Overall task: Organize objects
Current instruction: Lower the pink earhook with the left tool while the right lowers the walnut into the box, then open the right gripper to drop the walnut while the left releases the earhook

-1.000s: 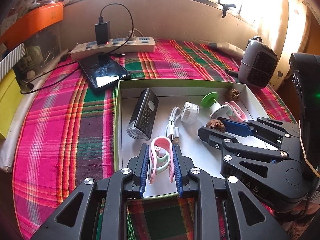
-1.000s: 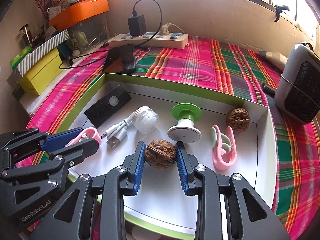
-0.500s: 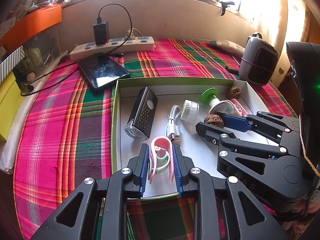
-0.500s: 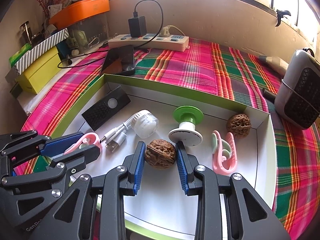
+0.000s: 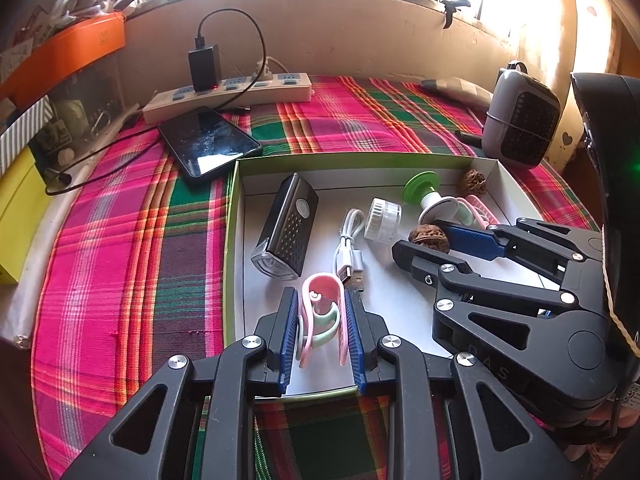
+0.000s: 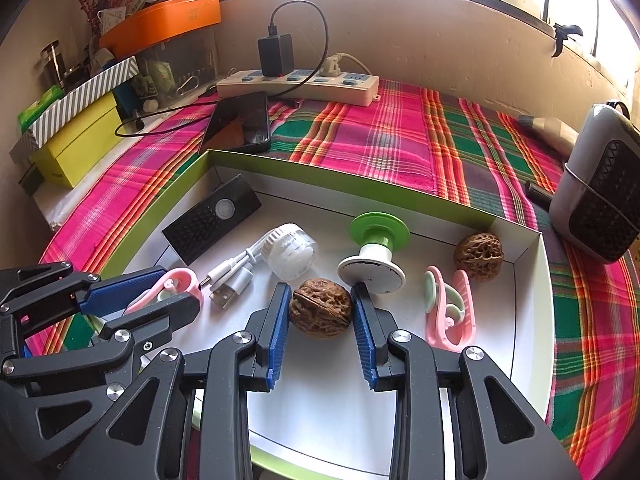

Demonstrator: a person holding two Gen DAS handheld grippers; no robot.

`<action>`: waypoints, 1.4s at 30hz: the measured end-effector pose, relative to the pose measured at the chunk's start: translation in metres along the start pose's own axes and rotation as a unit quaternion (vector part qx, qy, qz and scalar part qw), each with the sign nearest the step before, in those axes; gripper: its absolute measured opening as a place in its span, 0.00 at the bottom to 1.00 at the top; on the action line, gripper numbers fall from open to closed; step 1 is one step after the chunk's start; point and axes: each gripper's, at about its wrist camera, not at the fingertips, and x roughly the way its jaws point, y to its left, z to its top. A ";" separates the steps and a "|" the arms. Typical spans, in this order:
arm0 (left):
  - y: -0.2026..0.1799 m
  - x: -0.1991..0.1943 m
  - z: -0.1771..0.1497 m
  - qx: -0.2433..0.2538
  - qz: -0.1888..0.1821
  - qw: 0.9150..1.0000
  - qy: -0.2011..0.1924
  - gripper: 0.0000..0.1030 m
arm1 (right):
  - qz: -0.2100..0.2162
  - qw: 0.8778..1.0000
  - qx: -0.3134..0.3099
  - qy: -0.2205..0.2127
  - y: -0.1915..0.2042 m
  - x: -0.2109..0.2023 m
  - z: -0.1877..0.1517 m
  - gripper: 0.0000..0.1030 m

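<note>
Walnut (image 6: 320, 307), far side hidden, sits between right gripper (image 6: 320, 320) pads.

A pink-and-mint clip (image 5: 322, 320) sits between blue pads (image 5: 289, 336); a brown walnut (image 6: 320, 307) lies at 12 o'clock in the green-rimmed white tray (image 6: 348, 190) on magenta-green plaid cloth (image 5: 120, 264).

I see a pink clip (image 5: 322, 312) near the tray's (image 5: 232, 240) front-left corner. A brown walnut (image 6: 320, 307) lies mid-tray, a second walnut (image 6: 479, 255) in the far-right corner, another pink clip (image 6: 450, 312) lying flat beside it.
</note>
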 end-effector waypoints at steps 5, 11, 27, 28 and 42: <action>0.001 0.000 0.000 0.002 0.002 1.000 0.000 0.21 | -0.001 1.000 0.000 -0.002 0.000 0.000 0.000 0.31; 0.001 0.000 -0.001 0.002 0.005 1.000 0.001 0.21 | -0.001 1.000 0.000 -0.005 0.000 0.001 -0.001 0.31; 0.000 0.000 0.000 0.002 0.006 1.000 0.001 0.21 | 0.005 1.000 0.008 -0.007 -0.002 0.000 -0.002 0.36; 0.002 0.000 0.000 0.002 0.006 1.000 0.001 0.21 | 0.006 1.000 0.008 -0.007 -0.002 0.000 -0.002 0.36; -0.001 0.000 -0.001 0.002 0.008 1.000 0.002 0.21 | 0.011 1.000 0.018 -0.008 -0.005 0.000 -0.003 0.44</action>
